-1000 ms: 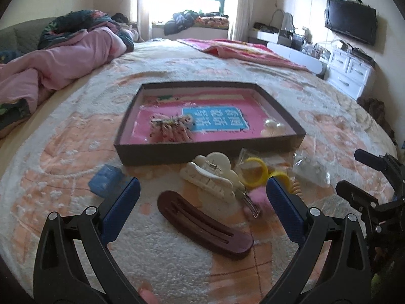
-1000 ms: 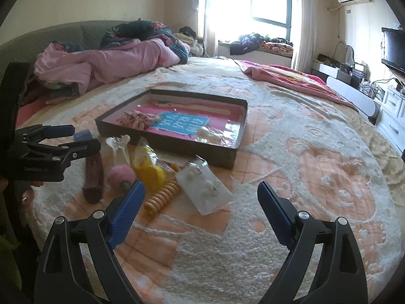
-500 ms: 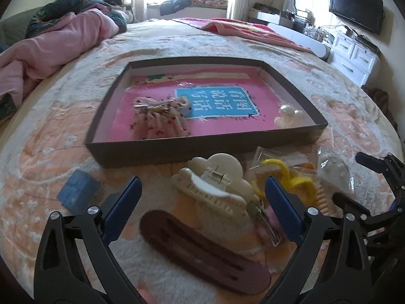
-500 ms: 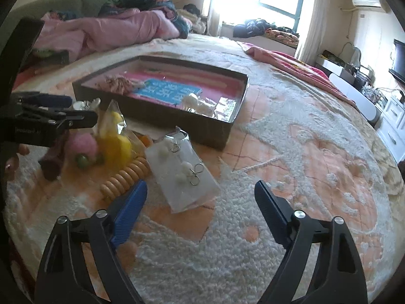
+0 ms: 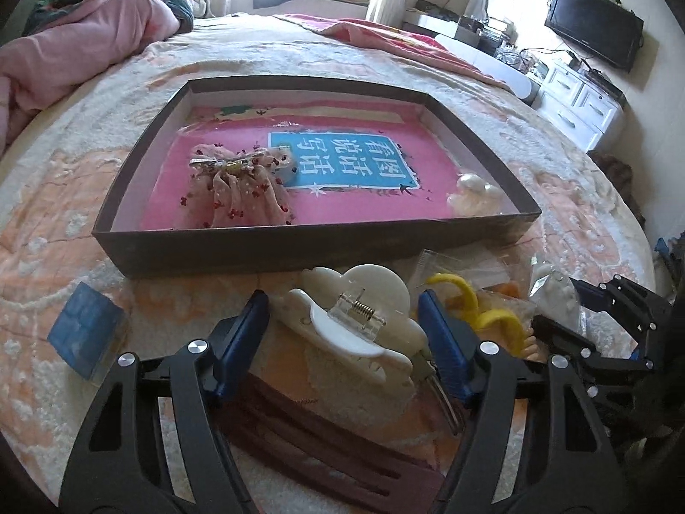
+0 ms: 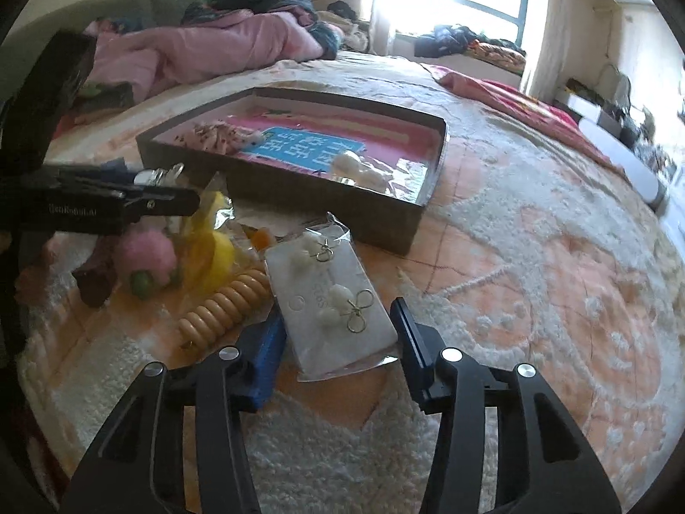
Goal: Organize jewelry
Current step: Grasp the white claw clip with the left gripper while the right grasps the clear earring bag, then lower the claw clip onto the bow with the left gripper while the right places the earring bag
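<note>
The white claw clip (image 5: 355,325) lies on the bed between the two fingers of the left tongs (image 5: 344,330), its long axis running across the gap, spring uppermost. These tongs are closing, pads not yet pressing. The clear earring packet (image 6: 338,300) lies lengthwise between the fingers of the right tongs (image 6: 340,336), also closing, near contact. The brown box (image 5: 274,252) sits just beyond both, the probable destination.

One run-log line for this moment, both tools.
left tool: closing around white claw clip | right tool: closing around earring packet | tray: bow, pearl piece inside
</note>
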`<state>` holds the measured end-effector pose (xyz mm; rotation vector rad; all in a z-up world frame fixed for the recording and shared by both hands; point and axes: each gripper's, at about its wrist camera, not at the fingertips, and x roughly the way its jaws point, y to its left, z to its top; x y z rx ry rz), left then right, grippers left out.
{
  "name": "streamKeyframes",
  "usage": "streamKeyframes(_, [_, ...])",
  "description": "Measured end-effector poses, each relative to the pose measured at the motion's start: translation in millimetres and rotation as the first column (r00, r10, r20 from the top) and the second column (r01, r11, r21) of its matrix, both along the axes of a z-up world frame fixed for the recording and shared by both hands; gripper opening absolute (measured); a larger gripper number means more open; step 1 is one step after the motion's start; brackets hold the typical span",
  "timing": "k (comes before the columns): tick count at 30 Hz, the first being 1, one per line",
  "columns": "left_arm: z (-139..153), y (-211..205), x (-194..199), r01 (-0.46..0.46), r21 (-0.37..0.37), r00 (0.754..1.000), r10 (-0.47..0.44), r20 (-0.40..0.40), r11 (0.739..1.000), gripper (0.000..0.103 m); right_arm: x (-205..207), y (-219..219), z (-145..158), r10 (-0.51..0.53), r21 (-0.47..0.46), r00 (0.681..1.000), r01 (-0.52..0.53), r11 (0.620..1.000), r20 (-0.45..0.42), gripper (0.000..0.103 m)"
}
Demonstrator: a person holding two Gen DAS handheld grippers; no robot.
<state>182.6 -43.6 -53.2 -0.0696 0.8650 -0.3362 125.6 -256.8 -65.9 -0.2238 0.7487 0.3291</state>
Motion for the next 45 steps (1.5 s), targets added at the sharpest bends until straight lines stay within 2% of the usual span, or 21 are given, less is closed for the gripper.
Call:
streamKeyframes(3, [2.3, -1.0, -3.8, -0.006, 0.013, 1.000, 0.006, 0.009, 1.000, 0.062, -6.1, -4.9, 4.1, -0.019, 0.029, 1.000, 0.019, 0.999, -0.002, 0.046])
streamKeyframes(12, [26.9, 8.6, -15.9, -0.022, -0.016, 0.997, 0.023, 0.078, 1.000, 0.062, -19.5, -7.1, 27.2, -0.032, 0.103, 0.999, 0.030, 0.994, 0.023, 0.046])
streamKeyframes(20, [46.7, 28.3, -16.3, -0.064, -0.037, 0.989, 0.069, 0.128, 0.997, 0.062, -21.7, 9.0, 41.7, -0.001, 0.104, 0.999, -0.003, 0.995, 0.039, 0.046])
streamKeyframes(33, [58.3, 59.9, -2.0, -0.140, -0.045, 0.977, 0.146, 0.158, 0.989, 0.062, 0.8, 44.0, 56.7, 0.058, 0.110, 0.997, -0.064, 0.992, 0.053, 0.046])
streamKeyframes(45, [60.5, 67.0, 22.6, -0.167, -0.041, 0.971, 0.172, 0.169, 0.985, 0.062, 40.1, 64.2, 70.4, 0.071, 0.118, 0.994, -0.081, 0.990, 0.086, 0.046])
